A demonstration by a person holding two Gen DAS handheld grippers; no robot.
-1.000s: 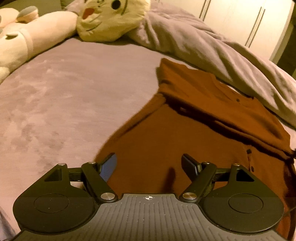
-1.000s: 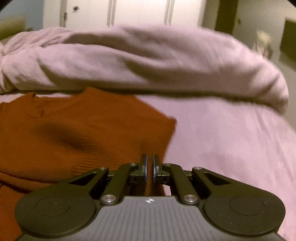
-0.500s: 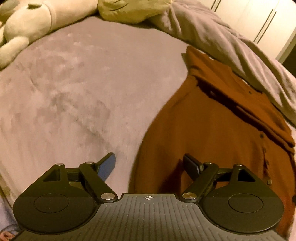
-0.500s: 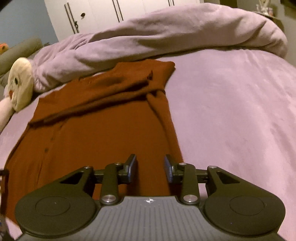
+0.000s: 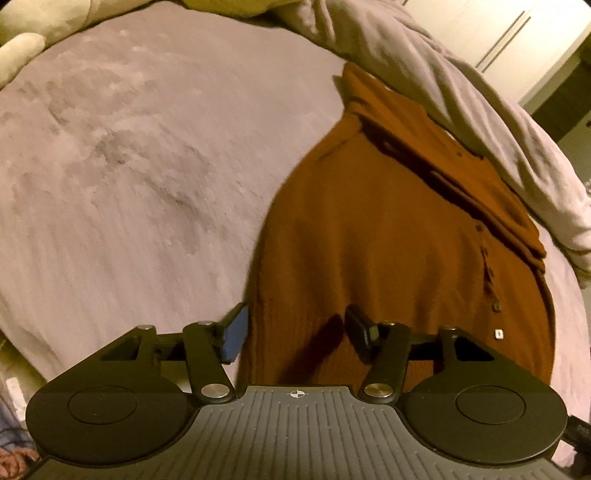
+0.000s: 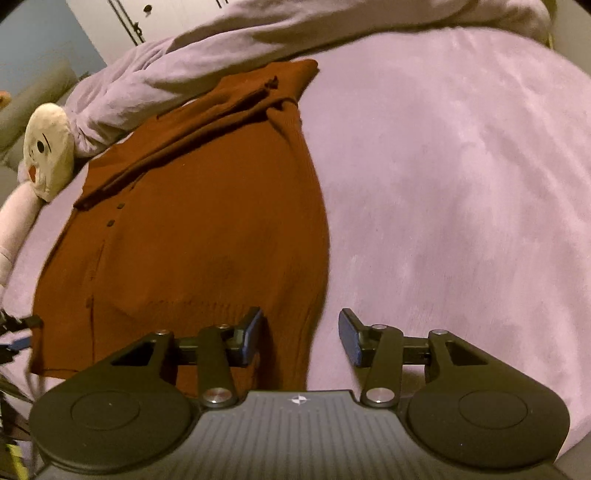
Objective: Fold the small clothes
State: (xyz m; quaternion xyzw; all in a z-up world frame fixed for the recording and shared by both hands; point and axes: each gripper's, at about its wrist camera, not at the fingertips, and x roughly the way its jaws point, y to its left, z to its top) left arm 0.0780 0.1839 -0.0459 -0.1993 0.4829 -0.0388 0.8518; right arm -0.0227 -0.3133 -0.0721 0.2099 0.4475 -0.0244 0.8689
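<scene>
A rust-brown buttoned knit cardigan [image 5: 388,236] lies flat on the lilac bed cover [image 5: 129,184], its sleeves folded across the far end. My left gripper [image 5: 295,332] is open and empty, straddling the garment's near left hem corner. My right gripper [image 6: 299,334] is open and empty over the cardigan's [image 6: 192,229] near right hem corner, its left finger above the cloth and its right finger above the cover [image 6: 461,184].
A bunched lilac duvet [image 5: 461,92] lies along the far side of the cardigan. A cream plush toy [image 6: 46,151] lies at the left end of the bed. White wardrobe doors [image 5: 491,33] stand behind.
Both grippers pulled back toward the near hem of the cardigan. The right gripper, shut one second ago, has opened wide. The left gripper stayed open.
</scene>
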